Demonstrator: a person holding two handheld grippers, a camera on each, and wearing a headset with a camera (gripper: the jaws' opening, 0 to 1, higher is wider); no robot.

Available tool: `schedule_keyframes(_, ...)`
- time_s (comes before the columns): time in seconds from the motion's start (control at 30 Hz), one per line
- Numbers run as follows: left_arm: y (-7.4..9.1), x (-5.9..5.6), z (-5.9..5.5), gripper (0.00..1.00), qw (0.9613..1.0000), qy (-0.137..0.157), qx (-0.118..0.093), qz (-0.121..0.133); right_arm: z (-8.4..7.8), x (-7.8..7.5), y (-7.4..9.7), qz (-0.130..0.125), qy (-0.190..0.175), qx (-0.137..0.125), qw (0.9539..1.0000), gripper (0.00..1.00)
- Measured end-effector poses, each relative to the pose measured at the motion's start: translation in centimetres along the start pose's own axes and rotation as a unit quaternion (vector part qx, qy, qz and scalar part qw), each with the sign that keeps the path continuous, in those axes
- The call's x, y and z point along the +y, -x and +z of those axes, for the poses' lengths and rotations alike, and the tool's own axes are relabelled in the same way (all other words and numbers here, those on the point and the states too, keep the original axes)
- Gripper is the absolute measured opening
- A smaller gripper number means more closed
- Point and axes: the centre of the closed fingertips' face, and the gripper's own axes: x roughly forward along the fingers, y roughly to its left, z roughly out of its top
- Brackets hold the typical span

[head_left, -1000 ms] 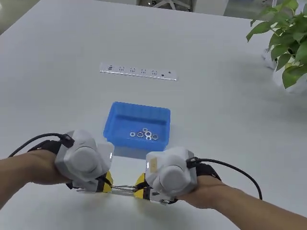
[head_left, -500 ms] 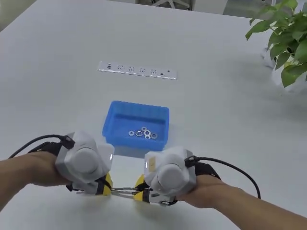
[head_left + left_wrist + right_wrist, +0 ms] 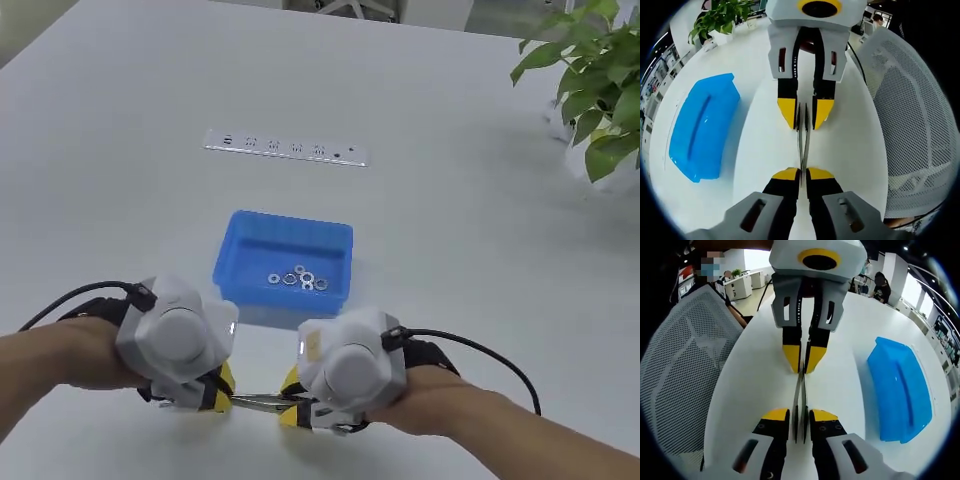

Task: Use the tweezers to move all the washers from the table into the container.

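White counter (image 3: pixel 450 250) stretches ahead of me. My left tongs (image 3: pixel 802 173) and right tongs (image 3: pixel 800 415) face each other tip to tip, both clamped on the tweezers (image 3: pixel 258 401) that span the gap between them. Just beyond the tongs sits the blue container (image 3: pixel 240 250). All the washers (image 3: pixel 298 279) I can see lie clustered inside it. I judge the moving done, with only setting down the tweezers left.

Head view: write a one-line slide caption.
The left gripper and right gripper clamp the tweezers between them, near a blue container holding washers.
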Motion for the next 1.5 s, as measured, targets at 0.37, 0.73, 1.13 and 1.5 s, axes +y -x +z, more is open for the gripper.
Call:
schedule_keyframes(0.37,1.8,0.5,0.1,0.21,0.9989,0.031,-0.017,0.029,0.5,-1.7,2.9,-0.046,-0.022,-0.026,0.9984,0.29)
schedule_keyframes(0.73,5.7,0.9,1.2,0.35,0.9872,0.095,-0.1,0.079,0.6,-4.5,7.6,-0.134,-0.083,-0.078,0.9845,0.51)
schedule_keyframes(1.13,9.3,1.8,1.6,0.66,0.9643,0.151,-0.162,0.145,-1.7,-5.0,12.8,-0.199,-0.162,-0.122,0.9588,0.79)
schedule_keyframes(1.5,11.4,2.3,2.3,0.9,0.9443,0.177,-0.21,0.181,-2.2,-4.0,14.8,-0.207,-0.19,-0.147,0.9484,1.0)
